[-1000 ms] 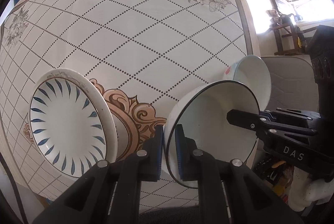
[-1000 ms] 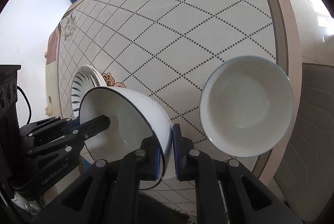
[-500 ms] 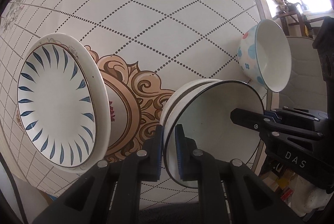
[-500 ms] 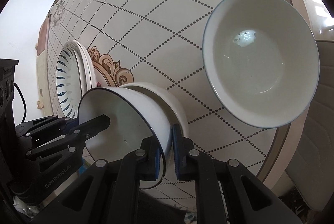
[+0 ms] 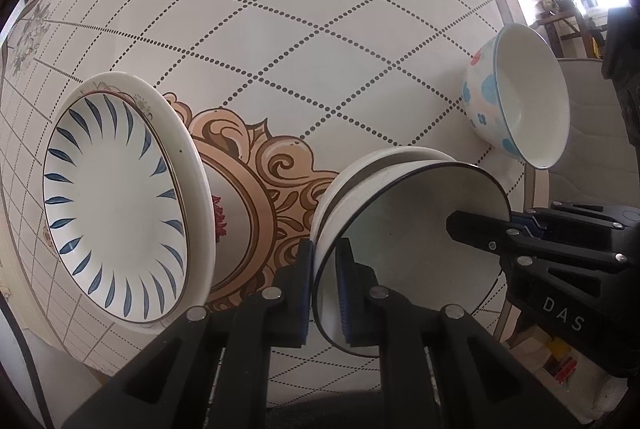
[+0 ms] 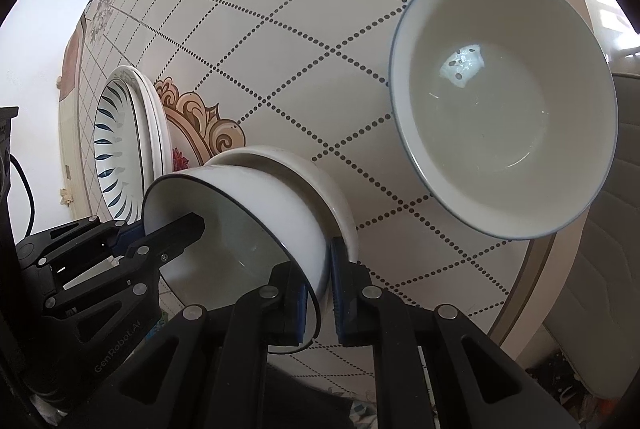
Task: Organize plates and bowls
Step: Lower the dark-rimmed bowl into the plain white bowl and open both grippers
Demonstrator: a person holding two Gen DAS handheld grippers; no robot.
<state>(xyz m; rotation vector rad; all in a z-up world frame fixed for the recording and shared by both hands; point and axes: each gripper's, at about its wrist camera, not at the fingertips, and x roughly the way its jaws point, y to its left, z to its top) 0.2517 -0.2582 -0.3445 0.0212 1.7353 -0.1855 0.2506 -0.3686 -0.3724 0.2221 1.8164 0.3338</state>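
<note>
Bowl (image 5: 408,253), clamped at opposite rims by left hand-held gripper (image 5: 324,289) and right hand-held gripper (image 6: 318,293), sits nested in another on the tabletop (image 5: 280,29); uneven release could chip both.

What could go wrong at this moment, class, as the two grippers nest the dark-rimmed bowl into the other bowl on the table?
1. Both the left gripper and the right gripper pinch only the thin rim of the dark-rimmed bowl; glazed ceramic could slip.
2. It sits tilted in the lower bowl; uneven release might make it rock or chip.
3. The stack and the patterned bowl lie near the table edge, so a nudge could push one off.
</note>
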